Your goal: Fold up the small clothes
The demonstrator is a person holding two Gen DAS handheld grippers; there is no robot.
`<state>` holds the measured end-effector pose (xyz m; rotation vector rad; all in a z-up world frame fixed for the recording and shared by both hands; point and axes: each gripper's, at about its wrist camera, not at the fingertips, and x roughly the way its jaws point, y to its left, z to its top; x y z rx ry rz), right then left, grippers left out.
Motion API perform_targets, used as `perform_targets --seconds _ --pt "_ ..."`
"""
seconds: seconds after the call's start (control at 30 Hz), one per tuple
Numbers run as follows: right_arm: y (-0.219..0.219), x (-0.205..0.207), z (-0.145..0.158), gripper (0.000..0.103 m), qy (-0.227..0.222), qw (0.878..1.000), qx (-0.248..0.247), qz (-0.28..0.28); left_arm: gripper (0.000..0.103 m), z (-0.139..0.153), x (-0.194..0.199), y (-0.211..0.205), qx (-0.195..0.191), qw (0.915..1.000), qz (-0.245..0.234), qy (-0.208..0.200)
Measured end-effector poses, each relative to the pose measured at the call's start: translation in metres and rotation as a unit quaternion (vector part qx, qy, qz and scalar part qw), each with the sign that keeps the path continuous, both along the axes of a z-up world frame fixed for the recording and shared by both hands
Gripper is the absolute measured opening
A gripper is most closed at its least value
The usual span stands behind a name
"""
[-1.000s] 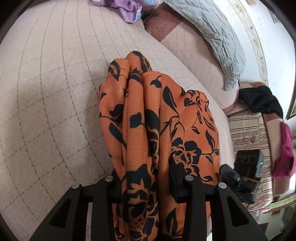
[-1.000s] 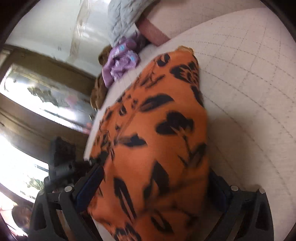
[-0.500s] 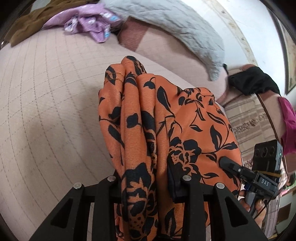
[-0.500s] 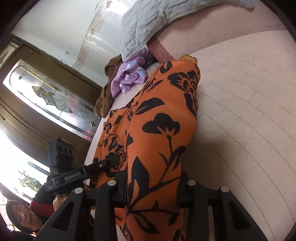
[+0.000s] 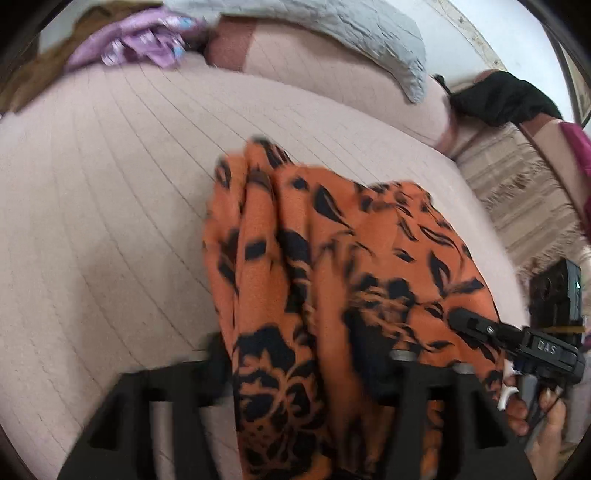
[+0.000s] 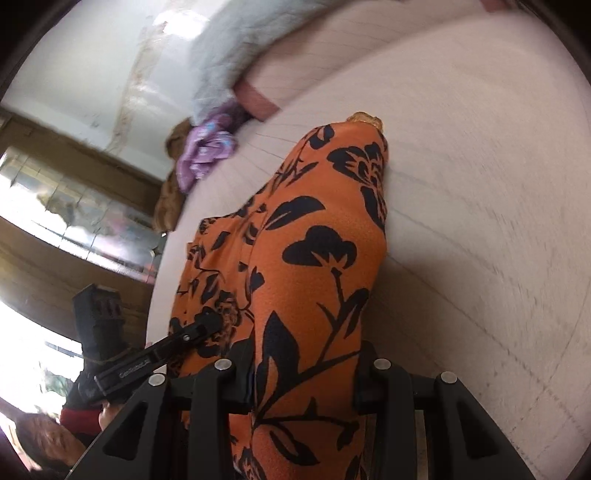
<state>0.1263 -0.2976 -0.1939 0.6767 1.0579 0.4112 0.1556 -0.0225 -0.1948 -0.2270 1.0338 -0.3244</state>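
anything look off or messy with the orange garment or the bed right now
The orange floral garment is bunched in thick vertical pleats rather than lying flat, clamped by the left gripper and right gripper. A purple garment lies crumpled at the mattress edge. Nothing looks torn or spilled.

**Two wrist views, close over one garment**

The left wrist camera looks forward along its own fingers [image 5: 229,369], very near the orange floral garment [image 5: 332,258], facing across the pink quilted bed [image 5: 110,203] toward the grey pillow [image 5: 351,29] at 1 o'clock. The right wrist camera looks along its fingers [image 6: 384,391], equally near, seemingly rolled sideways, with the window [image 6: 55,206] at 9 o'clock. Both share the garment [image 6: 314,258], the bed [image 6: 480,184], the pillow [image 6: 229,55] and the purple cloth [image 5: 144,44] [image 6: 203,151]. Each sees the other gripper: right gripper [image 5: 458,319] at 4 o'clock, left gripper [image 6: 210,319] at 8 o'clock.
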Motion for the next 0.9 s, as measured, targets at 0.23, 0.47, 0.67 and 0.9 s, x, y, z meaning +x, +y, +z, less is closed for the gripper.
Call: perform_targets --seconds 0.23,0.47,0.67,0.9 --pt "0.004 -0.019 0.015 0.089 -0.034 0.994 -0.097 -0.022 0.099 0.010 -0.003 0.025 0.017 0.9980 0.053 -0.031" --pt "0.003 -0.058 0.065 0.089 -0.098 0.976 -0.179 -0.074 0.099 0.031 -0.021 0.031 0.055 0.9941 0.060 -0.072" --pt "0.001 -0.099 0.083 0.089 -0.131 0.966 -0.192 -0.116 0.099 0.052 -0.042 0.036 0.069 0.9888 0.080 -0.106" --pt "0.034 -0.116 0.078 0.089 -0.152 0.958 -0.206 -0.127 0.099 0.082 -0.068 0.034 0.091 0.9790 0.090 -0.159"
